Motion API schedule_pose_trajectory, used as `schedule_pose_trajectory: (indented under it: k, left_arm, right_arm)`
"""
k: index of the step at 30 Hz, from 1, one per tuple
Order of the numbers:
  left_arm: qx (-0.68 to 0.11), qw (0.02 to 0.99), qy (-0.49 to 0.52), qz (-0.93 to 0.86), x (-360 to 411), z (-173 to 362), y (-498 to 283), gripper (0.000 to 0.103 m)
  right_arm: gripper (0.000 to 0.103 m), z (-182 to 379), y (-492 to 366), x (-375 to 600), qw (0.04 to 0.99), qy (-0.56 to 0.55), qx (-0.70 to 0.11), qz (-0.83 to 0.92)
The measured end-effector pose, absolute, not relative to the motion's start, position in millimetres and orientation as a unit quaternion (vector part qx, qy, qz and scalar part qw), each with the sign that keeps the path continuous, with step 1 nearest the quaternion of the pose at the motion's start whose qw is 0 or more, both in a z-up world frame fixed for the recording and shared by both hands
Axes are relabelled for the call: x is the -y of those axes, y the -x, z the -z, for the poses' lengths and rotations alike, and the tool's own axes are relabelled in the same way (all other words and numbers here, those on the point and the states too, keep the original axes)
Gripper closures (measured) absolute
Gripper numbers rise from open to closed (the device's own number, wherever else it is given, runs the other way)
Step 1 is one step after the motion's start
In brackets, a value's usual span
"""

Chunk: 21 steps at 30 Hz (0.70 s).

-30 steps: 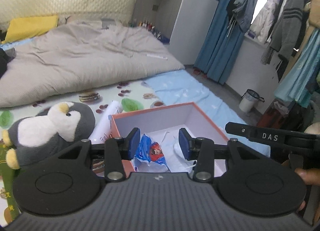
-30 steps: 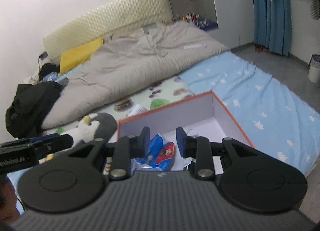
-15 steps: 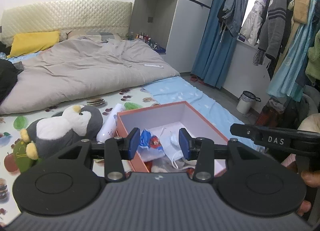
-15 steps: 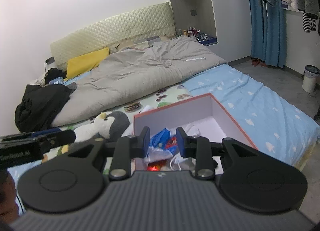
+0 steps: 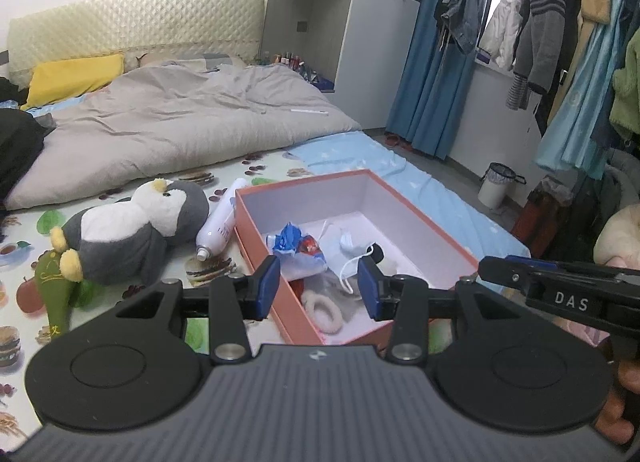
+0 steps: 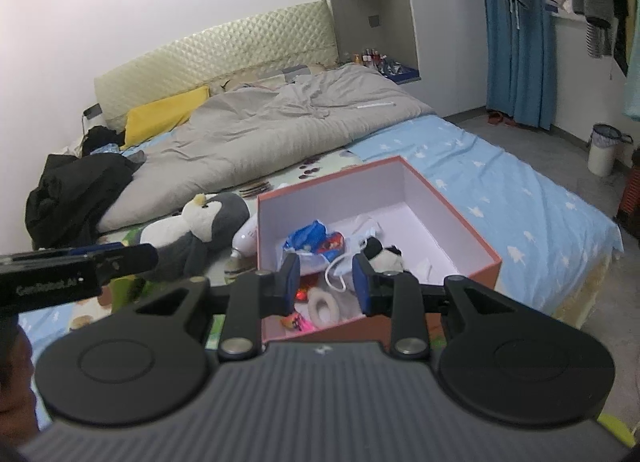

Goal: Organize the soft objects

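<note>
An open orange box (image 5: pixel 424 218) (image 6: pixel 452 218) sits on the bed. Inside lie a blue plastic bag (image 5: pixel 294 242) (image 6: pixel 308 236), a face mask (image 5: pixel 346 258) (image 6: pixel 360 238), a white hair tie (image 5: pixel 324 308) (image 6: pixel 320 304) and a small panda toy (image 6: pixel 380 254). A grey penguin plush (image 5: pixel 132 230) (image 6: pixel 200 228) lies left of the box, beside a white bottle (image 5: pixel 220 226) (image 6: pixel 248 238) and a green plush (image 5: pixel 54 286). My left gripper (image 5: pixel 318 286) and right gripper (image 6: pixel 325 285) are both open and empty, held above the box's near end.
A grey duvet (image 5: pixel 180 122) covers the far bed, with a yellow pillow (image 5: pixel 72 76) and black clothes (image 6: pixel 76 190). A white bin (image 5: pixel 496 186) stands on the floor at right. Clothes (image 5: pixel 560 22) hang by the window.
Both grippers have pulled back and up from the box, so more of its inside and the bed shows. Both stay open.
</note>
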<state>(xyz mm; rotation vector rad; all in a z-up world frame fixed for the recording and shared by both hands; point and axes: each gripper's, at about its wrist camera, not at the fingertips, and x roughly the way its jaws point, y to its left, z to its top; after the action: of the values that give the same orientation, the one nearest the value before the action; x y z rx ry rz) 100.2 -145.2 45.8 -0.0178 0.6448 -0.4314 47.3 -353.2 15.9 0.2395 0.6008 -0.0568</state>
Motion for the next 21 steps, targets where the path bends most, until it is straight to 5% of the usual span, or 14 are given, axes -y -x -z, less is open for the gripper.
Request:
schedule_pose_trajectory:
  k: [21]
  left_arm:
    - [-0.334,0.923,0.018,0.191,147.7,-10.2,-92.0,0.051]
  right_arm:
    - [0.071,15.1,-23.3,355.2,0.946,-0.114,-0.301,0.034]
